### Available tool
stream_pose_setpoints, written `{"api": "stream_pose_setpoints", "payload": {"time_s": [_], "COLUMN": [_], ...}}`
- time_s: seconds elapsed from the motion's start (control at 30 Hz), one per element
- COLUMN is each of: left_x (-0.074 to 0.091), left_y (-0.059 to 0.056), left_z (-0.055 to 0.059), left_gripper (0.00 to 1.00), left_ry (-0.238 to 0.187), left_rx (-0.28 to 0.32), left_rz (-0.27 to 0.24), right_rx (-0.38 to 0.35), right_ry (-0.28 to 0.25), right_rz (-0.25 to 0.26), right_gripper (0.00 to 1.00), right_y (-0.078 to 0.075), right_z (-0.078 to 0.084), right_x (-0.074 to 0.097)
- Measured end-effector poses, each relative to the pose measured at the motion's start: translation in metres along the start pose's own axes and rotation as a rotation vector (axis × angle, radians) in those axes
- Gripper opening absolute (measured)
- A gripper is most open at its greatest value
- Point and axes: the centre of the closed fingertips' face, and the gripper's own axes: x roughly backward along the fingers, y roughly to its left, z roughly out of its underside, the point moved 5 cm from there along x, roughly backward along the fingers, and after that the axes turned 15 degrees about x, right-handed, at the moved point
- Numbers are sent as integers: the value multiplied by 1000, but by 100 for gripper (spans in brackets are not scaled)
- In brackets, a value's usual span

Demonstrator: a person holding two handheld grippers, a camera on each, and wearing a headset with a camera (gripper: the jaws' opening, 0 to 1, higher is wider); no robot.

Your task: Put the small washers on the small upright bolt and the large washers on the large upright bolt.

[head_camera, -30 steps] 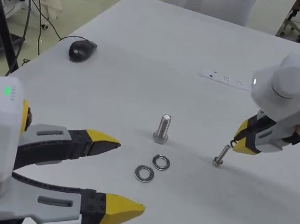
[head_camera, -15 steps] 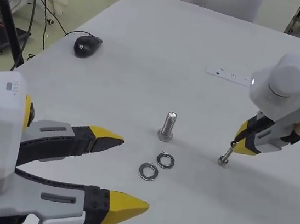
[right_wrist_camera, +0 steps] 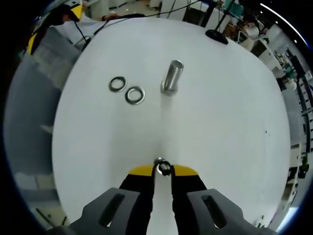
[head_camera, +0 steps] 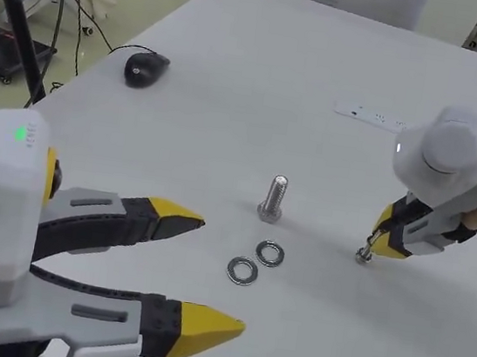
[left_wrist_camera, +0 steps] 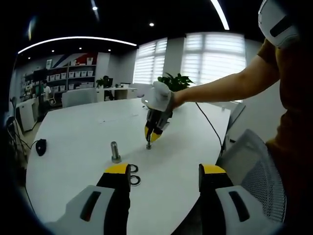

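The right gripper (head_camera: 374, 242) pinched a small silver washer (right_wrist_camera: 165, 168) at the top of the thin upright steel bolt (head_camera: 362, 253). Two large silver washers (head_camera: 242, 271) lay flat on the white table (head_camera: 231, 98) just beside the thick upright steel bolt (head_camera: 273, 199). The left gripper (left_wrist_camera: 164, 170) hovered, jaws spread wide.

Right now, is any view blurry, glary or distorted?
Head view: sharp, even light, faint shadow by the large bolt. Left gripper view: fisheye curves the table, windows bright. Right gripper view: table bulges; the small bolt in the right tool looks soft.
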Motion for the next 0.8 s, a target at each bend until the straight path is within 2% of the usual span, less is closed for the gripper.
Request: {"api": "stream_pose_setpoints", "payload": {"time_s": [0.37,0.57,0.8], "left_x": [0,0,3], "left_y": [2,2,-1], "left_z": [0,0,-2], "left_gripper": [55,55,55], "left_ry": [3,4,-2], "left_rx": [4,3,-5], "left_rz": [-6,-6,-8], "right_rx": [10,-3,-22], "right_ry": [-2,-2,9], "right_rz": [-3,2,3], "right_gripper": [16,16,16], "right_y": [1,2,17], "right_z": [5,9,14], "right_x": [-13,-9,2]}}
